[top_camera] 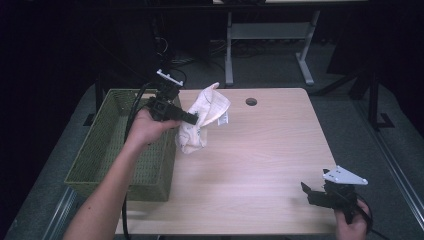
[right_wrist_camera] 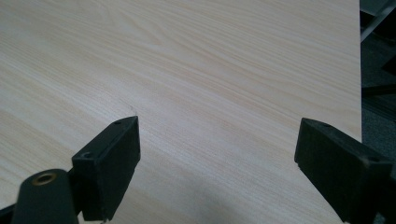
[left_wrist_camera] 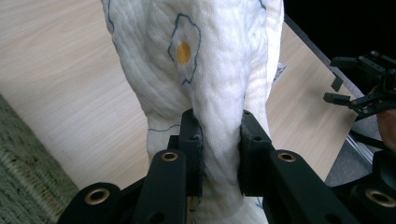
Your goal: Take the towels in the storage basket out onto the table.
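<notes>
A white quilted cloth [top_camera: 205, 116] with a small egg print hangs bunched above the table's left side, beside the green basket [top_camera: 111, 145]. My left gripper [top_camera: 194, 119] is shut on it, and in the left gripper view the cloth [left_wrist_camera: 205, 70] is pinched between both black jaws, with my left gripper [left_wrist_camera: 219, 140] holding a fold in its middle. My right gripper [top_camera: 306, 191] rests near the table's front right corner, held by a hand. In the right gripper view, my right gripper [right_wrist_camera: 217, 144] stands wide open over bare wood.
The light wooden table [top_camera: 260, 165] has a round cable hole [top_camera: 251, 101] at the back. The woven green basket stands off its left edge. A grey desk frame [top_camera: 270, 35] stands on the floor behind. The other gripper [left_wrist_camera: 359, 88] shows far right in the left gripper view.
</notes>
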`<act>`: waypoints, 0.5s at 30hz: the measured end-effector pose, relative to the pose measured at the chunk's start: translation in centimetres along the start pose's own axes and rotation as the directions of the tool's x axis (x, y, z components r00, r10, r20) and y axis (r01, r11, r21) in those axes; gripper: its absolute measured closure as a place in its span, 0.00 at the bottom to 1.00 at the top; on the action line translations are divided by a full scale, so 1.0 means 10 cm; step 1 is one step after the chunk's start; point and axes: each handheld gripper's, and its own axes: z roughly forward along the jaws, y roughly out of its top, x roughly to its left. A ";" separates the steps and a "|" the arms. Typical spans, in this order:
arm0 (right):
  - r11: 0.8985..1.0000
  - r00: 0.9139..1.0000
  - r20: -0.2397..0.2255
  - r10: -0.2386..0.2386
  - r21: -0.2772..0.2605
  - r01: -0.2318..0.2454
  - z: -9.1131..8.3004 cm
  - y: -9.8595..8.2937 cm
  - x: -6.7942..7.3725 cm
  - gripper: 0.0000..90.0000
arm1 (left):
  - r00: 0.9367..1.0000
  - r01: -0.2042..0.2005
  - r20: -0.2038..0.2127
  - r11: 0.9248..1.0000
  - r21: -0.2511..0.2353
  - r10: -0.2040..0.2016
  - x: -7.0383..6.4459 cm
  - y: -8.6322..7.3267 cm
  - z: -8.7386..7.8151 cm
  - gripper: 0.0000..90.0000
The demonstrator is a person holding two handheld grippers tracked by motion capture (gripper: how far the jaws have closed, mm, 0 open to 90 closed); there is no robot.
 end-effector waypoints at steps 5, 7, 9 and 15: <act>1.000 1.000 0.000 0.002 0.000 -0.002 0.00 0.00 0.00 0.15 | 1.000 -0.005 0.005 1.000 0.008 0.005 -0.03 0.04 0.06 0.83; 1.000 1.000 0.000 0.000 -0.001 0.000 0.00 0.00 -0.01 0.15 | 1.000 -0.005 0.007 1.000 0.009 0.005 -0.04 0.05 0.09 0.83; 1.000 1.000 0.000 -0.001 -0.001 0.001 0.00 0.00 -0.01 0.15 | 1.000 -0.010 0.010 1.000 0.013 0.010 -0.05 0.06 0.11 0.83; 1.000 1.000 0.001 -0.007 -0.003 0.007 0.00 0.00 -0.01 0.15 | 1.000 -0.017 0.015 1.000 0.018 0.017 -0.09 0.10 0.19 0.83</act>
